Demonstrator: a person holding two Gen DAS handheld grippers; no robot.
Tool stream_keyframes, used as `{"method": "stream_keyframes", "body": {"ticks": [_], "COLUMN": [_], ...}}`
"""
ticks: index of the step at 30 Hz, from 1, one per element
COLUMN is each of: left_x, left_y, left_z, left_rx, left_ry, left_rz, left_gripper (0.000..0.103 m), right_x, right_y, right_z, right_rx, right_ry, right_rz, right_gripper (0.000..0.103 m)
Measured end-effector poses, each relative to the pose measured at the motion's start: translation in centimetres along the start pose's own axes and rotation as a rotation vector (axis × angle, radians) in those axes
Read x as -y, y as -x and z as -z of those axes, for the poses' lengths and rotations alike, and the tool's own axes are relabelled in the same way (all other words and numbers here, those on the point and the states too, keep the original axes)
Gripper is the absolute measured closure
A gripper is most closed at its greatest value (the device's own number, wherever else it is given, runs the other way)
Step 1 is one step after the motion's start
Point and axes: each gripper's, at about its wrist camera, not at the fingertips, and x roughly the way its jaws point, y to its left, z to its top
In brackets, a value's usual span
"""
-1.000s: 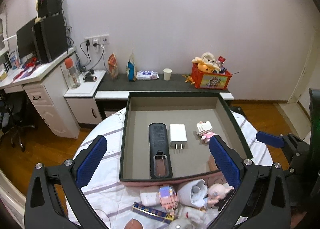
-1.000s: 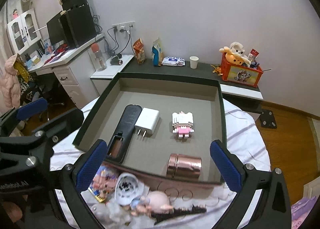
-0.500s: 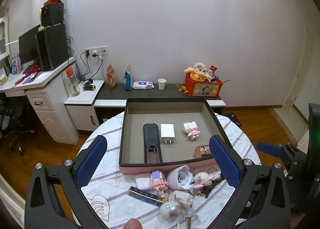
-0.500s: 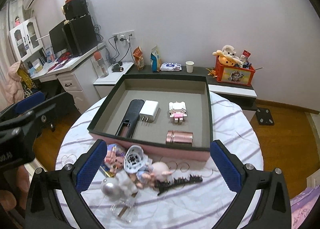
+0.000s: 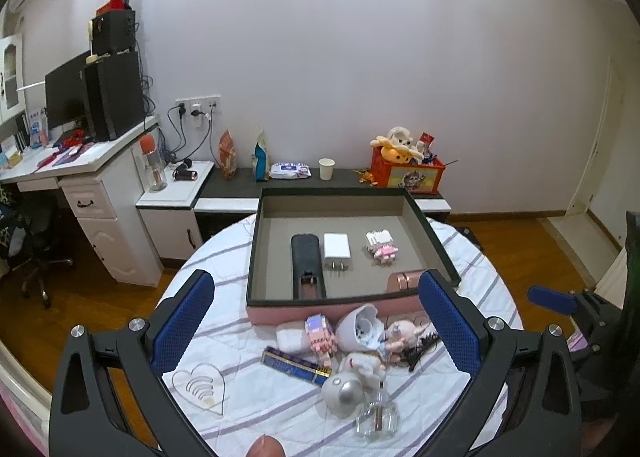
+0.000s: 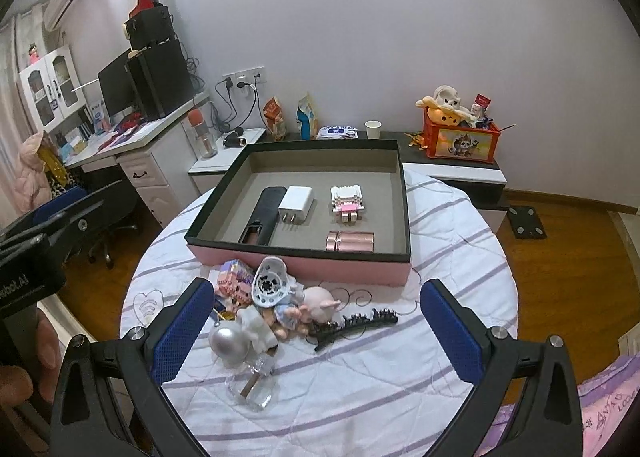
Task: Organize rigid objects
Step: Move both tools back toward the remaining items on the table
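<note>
Both grippers hang above the near edge of the round table point(image 6: 460, 217), jaws spread wide and holding nothing: the left gripper point(image 5: 316, 321) and the right gripper point(image 6: 316, 321).

The box point(image 6: 404, 193) sits toward the far edge of the table, its pink front wall facing the grippers. In it lie 4 things: a black remote point(image 6: 262, 213) at the left, a white charger point(image 6: 295, 203) just beside it, a pink-and-white block figure point(image 6: 347, 203) right of the charger and apart from it, and a rose-gold tube point(image 6: 350, 242) near the front wall.

In front of the box, toward the table's near-left side, is a heap of loose things touching one another: a pink block toy point(image 6: 232, 281), a white shell point(image 6: 269, 282) with a round grille, a pink doll point(image 6: 318, 303), a silver ball point(image 6: 229, 339), a clear bottle point(image 6: 256, 381) and a blue-and-gold stick point(image 5: 296, 367). A black hair clip point(image 6: 352, 323) lies at the heap's right edge.

A hand point(image 6: 24, 361) grips the left gripper's handle.
</note>
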Motion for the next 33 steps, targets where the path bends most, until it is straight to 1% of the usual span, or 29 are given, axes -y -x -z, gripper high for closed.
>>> {"method": "stream_keyframes", "body": {"ticks": [5, 11, 18, 22, 33], "left_x": [-0.4, -1.5, -3.9, -5.0, -4.2], "left_y": [0.8, 1.6, 1.0, 0.5, -0.4], "left_z": [1.4, 2.8, 5.5, 7.1, 9.0], "left_rx": [-0.013, -0.008, -0.053, -0.085, -0.124], "left_ry": [0.010, 0.016, 0.046, 0.063, 0.014], "left_rz": [0.010, -0.013, -0.032, -0.037, -0.039], "left_gripper": [0.000, 0.000, 0.000, 0.000, 0.000], "right_x": [0.2, -0.1, -0.3, -0.8, -0.9], "right_y": [0.3, 0.6, 0.6, 0.2, -1.1], "right_z": [0.9, 1.6, 2.9, 3.3, 5.5], "right_rx": [-0.008, -0.018, -0.036, -0.050, -0.101], "right_ry": [-0.007, -0.005, -0.014, 0.002, -0.021], "right_rz": [0.001, 0.009, 0.026, 0.038, 0.048], "right_gripper": [0.000, 0.000, 0.000, 0.000, 0.000]}}
